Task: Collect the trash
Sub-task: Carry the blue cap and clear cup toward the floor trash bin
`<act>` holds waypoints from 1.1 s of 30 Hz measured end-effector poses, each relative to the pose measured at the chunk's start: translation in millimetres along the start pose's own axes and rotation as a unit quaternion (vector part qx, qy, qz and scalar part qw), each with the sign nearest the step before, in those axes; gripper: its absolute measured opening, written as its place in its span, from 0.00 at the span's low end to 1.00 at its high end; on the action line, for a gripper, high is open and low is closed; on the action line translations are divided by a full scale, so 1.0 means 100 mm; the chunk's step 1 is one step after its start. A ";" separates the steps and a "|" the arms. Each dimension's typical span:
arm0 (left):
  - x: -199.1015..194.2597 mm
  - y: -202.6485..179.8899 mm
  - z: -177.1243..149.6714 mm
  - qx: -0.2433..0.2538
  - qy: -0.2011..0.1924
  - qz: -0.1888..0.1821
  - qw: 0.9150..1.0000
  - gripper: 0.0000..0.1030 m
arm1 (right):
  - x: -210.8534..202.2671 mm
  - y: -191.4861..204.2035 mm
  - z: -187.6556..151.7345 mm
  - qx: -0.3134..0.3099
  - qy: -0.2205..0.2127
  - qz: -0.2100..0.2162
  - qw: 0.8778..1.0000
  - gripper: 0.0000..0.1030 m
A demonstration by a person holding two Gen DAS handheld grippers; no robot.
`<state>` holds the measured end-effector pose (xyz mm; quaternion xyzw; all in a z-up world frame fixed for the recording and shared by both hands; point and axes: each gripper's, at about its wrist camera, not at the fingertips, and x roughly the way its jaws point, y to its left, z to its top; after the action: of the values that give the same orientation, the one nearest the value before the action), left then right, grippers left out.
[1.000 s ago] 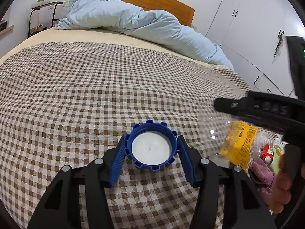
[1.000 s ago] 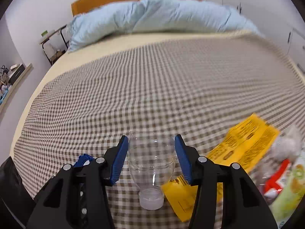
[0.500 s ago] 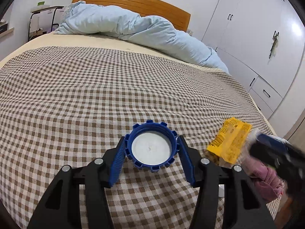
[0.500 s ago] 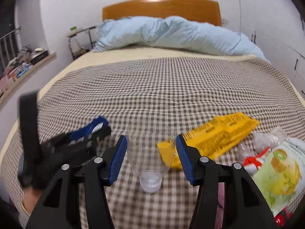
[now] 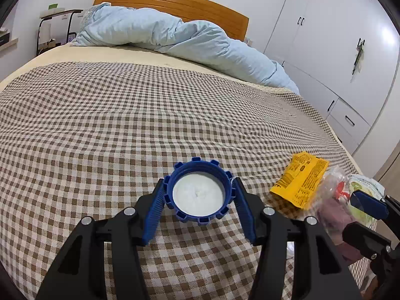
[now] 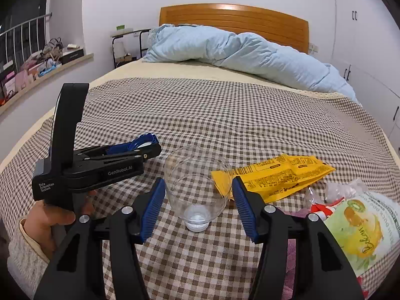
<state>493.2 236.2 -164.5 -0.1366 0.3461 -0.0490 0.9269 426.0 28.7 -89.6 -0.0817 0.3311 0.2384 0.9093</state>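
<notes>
Trash lay on the checked blanket (image 6: 250, 115) of the bed. On the left, the left gripper (image 5: 198, 200) squeezed a blue cap (image 5: 200, 191) by its bumpy rim, which looked hard and easy to hold. Next, the right gripper (image 6: 197, 195) pinched a clear cup piece (image 6: 197, 182) across its round sides. It looked light, thin and slippery, so it might crack. On the right lay a soft, crinkly yellow wrapper (image 6: 280, 175) and more packets (image 6: 360, 227).

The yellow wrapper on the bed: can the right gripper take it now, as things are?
Probably not yet. The right gripper is closed on a clear bottle piece, so its jaws are full. The yellow wrapper lies uncovered just beside it.
</notes>
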 end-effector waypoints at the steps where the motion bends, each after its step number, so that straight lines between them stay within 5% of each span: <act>1: -0.02 0.01 0.00 -0.001 -0.003 0.001 1.000 0.50 | -0.02 0.00 0.01 -0.001 -0.002 -0.001 1.000 0.48; 9: -0.47 -0.22 0.02 0.003 -0.049 -0.008 0.999 0.50 | -0.30 -0.11 -0.11 0.009 -0.034 0.004 0.999 0.47; 17: -1.25 -0.73 -0.17 0.051 -0.059 -0.011 0.997 0.50 | -1.09 -0.22 -0.32 0.011 -0.084 0.029 0.996 0.47; 33: -2.49 -1.74 -1.25 0.141 -0.032 0.017 0.989 0.50 | -2.55 -0.46 -1.31 0.019 -0.112 0.044 0.992 0.47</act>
<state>224.1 88.3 -48.7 -0.0004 0.3082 -0.0772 0.9482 204.5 -148.3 -26.6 -0.0220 0.2345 0.2793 0.9308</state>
